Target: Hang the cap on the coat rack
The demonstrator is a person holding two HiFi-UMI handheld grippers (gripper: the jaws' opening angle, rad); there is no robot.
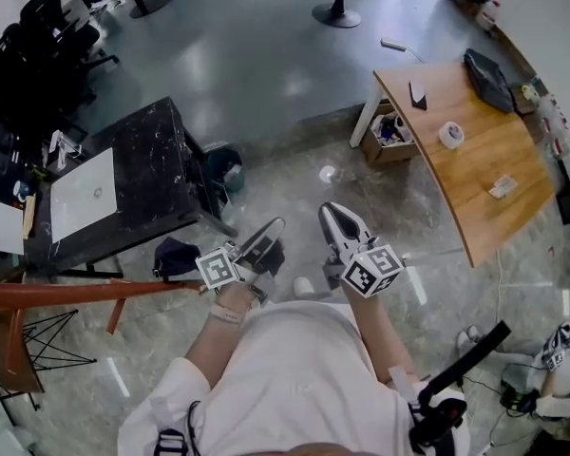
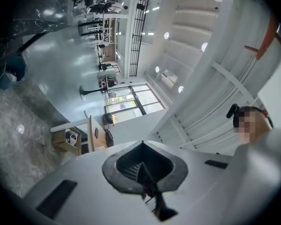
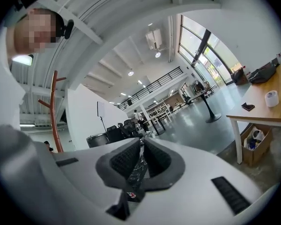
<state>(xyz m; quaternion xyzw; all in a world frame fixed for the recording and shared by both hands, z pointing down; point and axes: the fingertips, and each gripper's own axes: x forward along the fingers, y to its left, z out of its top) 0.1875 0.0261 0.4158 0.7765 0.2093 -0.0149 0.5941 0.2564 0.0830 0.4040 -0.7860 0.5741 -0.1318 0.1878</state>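
Observation:
A dark blue cap (image 1: 176, 256) lies on the stone floor beside the leg of the black marble table (image 1: 147, 160). A red-brown wooden coat rack (image 1: 76, 293) crosses the left edge of the head view; its pole (image 3: 56, 116) stands at the left of the right gripper view. I hold both grippers close in front of my body, to the right of the cap and apart from it. The left gripper (image 1: 274, 226) (image 2: 143, 165) has its jaws together with nothing of the task in them. The right gripper (image 1: 332, 212) (image 3: 141, 161) is likewise shut and empty.
A wooden desk (image 1: 475, 160) at the right carries a tape roll (image 1: 451, 135) and a black bag (image 1: 489, 79), with a cardboard box (image 1: 389, 136) under it. A bin (image 1: 226, 167) stands by the black table. Office chairs (image 1: 38, 46) crowd the far left.

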